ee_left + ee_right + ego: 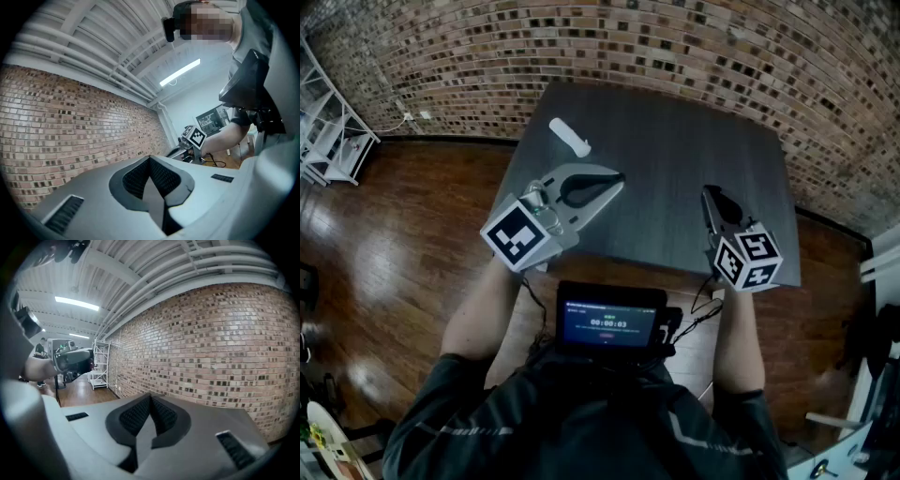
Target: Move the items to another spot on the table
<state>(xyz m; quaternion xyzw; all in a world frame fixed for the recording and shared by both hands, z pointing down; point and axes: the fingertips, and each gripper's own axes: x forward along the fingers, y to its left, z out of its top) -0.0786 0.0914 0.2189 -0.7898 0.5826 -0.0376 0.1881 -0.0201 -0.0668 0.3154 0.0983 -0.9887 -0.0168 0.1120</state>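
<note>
Looks not yet started: white tube [569,137] sits untouched on table [675,141], left gripper [617,177] and right gripper [707,192] both pressed together, empty.

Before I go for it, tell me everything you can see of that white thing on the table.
The white tube is small, smooth and plastic-looking, with rounded ends; any print is too small to tell. It lies flat and slanted on the dark table, toward its far left part, beyond the left tongs. Only the table touches it.
</note>
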